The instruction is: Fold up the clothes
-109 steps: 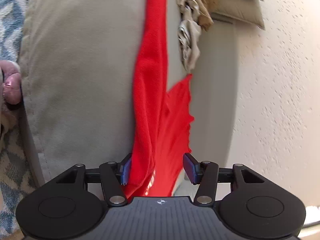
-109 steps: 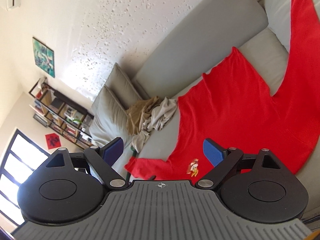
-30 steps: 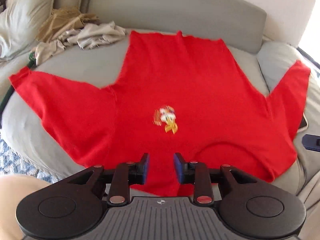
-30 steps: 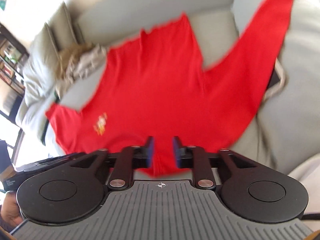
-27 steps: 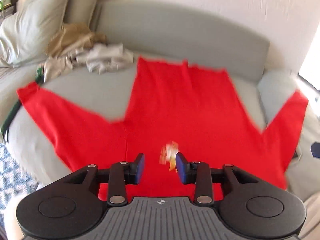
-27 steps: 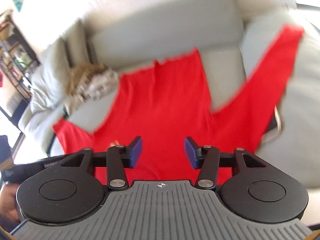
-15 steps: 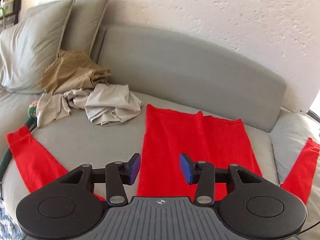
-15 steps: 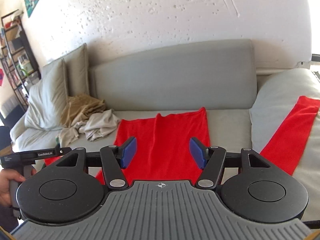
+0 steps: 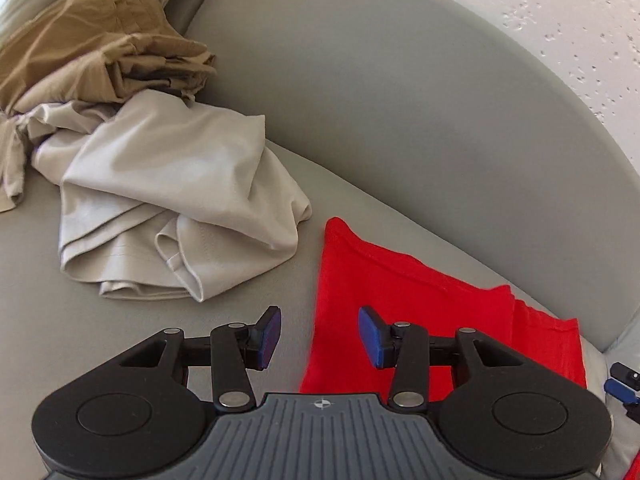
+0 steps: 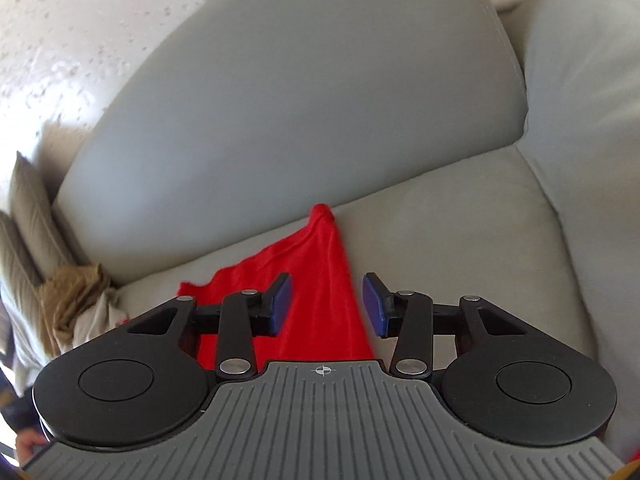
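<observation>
Red shirt (image 9: 404,300) in both, beige clothes (image 9: 176,204) clearest left

Grey sofa (image 9: 420,128) with curved backrest stands against a rough, speckled white wall (image 9: 580,20). Beige cushions (image 10: 28,216) at its left end. Bright daylight.

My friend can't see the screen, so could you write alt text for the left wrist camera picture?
The open left claw hovers over a grey sofa, its blue fingertips either side of a red shirt's edge, gripping nothing. To the left lie a crumpled beige garment and a tan one.
</observation>
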A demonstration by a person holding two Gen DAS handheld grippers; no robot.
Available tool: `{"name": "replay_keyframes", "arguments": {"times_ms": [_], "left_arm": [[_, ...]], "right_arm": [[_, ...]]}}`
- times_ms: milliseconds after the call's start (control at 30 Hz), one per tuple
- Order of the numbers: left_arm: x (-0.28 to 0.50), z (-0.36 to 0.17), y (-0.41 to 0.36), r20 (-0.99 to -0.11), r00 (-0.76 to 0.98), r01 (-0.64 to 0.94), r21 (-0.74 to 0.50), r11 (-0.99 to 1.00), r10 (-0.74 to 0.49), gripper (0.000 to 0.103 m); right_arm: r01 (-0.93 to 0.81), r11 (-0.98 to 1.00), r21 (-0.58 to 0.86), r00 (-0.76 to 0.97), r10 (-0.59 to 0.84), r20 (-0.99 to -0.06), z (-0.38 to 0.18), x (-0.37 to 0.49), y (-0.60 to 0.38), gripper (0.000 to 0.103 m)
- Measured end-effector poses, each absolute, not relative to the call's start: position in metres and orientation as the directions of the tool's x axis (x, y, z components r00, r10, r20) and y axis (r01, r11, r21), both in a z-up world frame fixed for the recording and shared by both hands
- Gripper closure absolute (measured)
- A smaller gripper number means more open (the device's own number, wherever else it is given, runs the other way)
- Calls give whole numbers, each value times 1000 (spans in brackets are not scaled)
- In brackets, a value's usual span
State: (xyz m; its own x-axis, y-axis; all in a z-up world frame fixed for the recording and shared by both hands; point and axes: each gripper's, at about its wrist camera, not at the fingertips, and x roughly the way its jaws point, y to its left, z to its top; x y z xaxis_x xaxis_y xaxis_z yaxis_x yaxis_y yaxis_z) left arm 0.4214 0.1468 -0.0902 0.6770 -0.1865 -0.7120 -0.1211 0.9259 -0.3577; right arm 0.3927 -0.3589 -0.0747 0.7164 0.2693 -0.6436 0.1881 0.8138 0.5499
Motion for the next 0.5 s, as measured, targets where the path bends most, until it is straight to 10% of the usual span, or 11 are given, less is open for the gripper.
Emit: {"name": "replay_keyframes", "arguments": {"times_ms": [233, 267, 400, 500], "left_arm": [[456, -93, 127, -663, 715, -5, -320, 947, -220, 70], [460, -92, 124, -660, 718, 6, -311, 951, -220, 100], [459, -85, 118, -650, 751, -25, -203, 979, -115, 102], [454, -83, 118, -622, 782, -86, -150, 985, -27, 101]], "right_arm": [[134, 766, 628, 753, 333, -567, -110, 445, -366, 57], [103, 784, 612, 747, 345, -568, -109, 448, -361, 57], [14, 898, 440, 740, 287, -609, -102, 450, -337, 101], [64, 949, 308, 803, 135, -580, -94, 440, -328, 101]]}}
